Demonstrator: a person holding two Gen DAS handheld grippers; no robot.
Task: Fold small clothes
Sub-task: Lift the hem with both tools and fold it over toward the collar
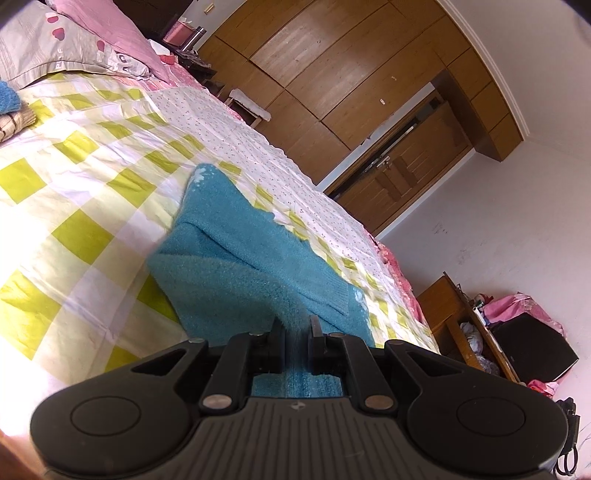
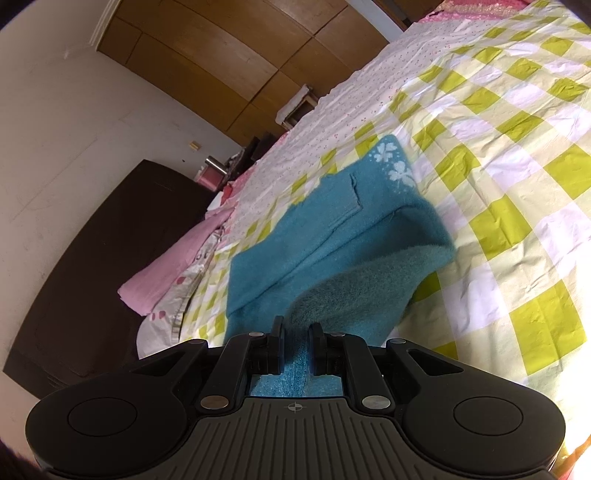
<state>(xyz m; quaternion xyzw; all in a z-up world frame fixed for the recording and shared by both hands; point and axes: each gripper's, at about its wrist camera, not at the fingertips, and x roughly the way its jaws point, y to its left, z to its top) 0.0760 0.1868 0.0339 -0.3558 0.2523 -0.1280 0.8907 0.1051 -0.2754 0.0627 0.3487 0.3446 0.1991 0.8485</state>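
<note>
The left gripper (image 1: 295,325), at the bottom centre of its frame, is clamped on a fold of the teal fleece garment (image 1: 236,258), with fuzzy fabric pinched between its two black fingers. The right gripper (image 2: 296,328), likewise at the bottom centre of its view, is clamped on another edge of the same teal fleece garment (image 2: 332,229), the cloth bunched between its fingers.

From both grips the garment runs up toward the middle of each frame, partly lifted near the grippers and lying on the bed (image 1: 74,206) farther out. Pale flower prints show at its far corner in the right wrist view, and a sewn flap runs across its upper layer.

The bed's cover is checked in green and white, with a dotted white strip beyond. Pink pillows (image 1: 92,33) sit in the upper left of the left wrist frame. A wooden wardrobe (image 1: 351,66) fills the top centre there.
</note>
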